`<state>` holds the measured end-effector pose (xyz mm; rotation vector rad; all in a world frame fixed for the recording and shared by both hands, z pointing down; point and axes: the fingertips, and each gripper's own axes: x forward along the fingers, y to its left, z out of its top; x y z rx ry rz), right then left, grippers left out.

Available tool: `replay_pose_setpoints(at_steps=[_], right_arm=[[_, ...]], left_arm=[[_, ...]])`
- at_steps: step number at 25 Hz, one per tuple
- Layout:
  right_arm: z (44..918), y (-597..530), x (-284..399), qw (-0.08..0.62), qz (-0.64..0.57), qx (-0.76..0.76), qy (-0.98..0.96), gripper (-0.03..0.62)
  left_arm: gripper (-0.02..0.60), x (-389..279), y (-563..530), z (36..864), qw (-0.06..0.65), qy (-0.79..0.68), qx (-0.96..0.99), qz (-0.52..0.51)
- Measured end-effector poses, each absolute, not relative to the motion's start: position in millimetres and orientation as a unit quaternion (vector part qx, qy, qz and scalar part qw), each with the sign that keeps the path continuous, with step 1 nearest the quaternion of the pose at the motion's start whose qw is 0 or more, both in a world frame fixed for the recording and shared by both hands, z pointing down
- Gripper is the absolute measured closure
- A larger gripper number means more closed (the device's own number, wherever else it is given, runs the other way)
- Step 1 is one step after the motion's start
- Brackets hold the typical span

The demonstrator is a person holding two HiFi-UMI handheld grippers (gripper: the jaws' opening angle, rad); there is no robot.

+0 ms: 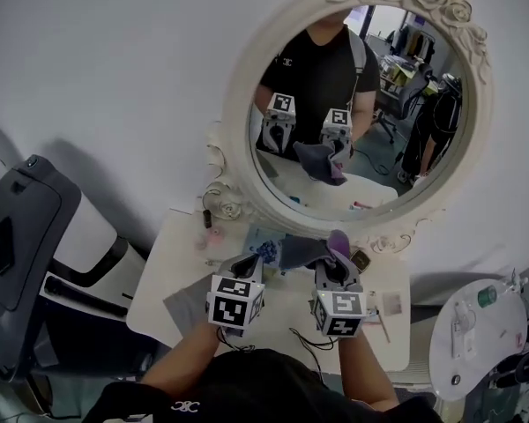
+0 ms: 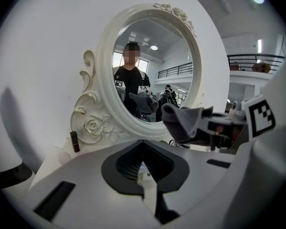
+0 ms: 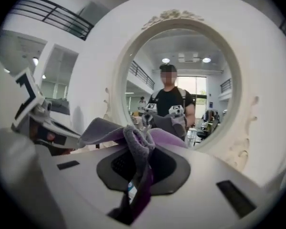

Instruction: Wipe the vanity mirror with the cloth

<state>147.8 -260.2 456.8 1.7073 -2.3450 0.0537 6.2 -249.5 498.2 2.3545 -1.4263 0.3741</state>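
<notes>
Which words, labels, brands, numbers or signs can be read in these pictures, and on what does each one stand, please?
No word or number reads clearly in any view.
Marker cubes on the left gripper and right gripper: black-and-white square patterns, no letters.
White emblem on the person's black shirt: too small to read.
Tag on the cloth pinched in the right gripper's tongs: too blurred to read.

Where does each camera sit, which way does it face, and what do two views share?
Head view: on the head, looking down at vanity mirror and table; forearms, left gripper, right gripper show.
Left gripper view: on it, faces the mirror; its fingers closed, empty.
Right gripper view: on it, faces the mirror; fingers clamp the cloth.
Shared: the mirror.
</notes>
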Motion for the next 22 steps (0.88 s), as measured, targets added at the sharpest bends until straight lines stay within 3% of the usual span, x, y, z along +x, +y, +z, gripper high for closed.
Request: replay_pose_setpoints(at_steps=[4, 8, 22], right_arm=[[430.6, -227.8, 215.2, 0.083, 0.006, 0.647, -0.758, 0.548], [425.0, -209.3, 248.6, 0.062, 0.014, 0.672, -0.738, 0.548], [453.2, -197.4, 221.8, 0.059, 0.05, 0.647, -0.758, 0.548]], left_arm=[[0.584, 26.9, -244.5, 505.4, 0.148, -0.485, 0.847, 0.161], [0.584, 46.4, -236.4, 512.5, 0.159, -0.457, 0.859, 0.169], [0.584, 50.4, -230.2, 513.5, 0.156, -0.439, 0.867, 0.176]])
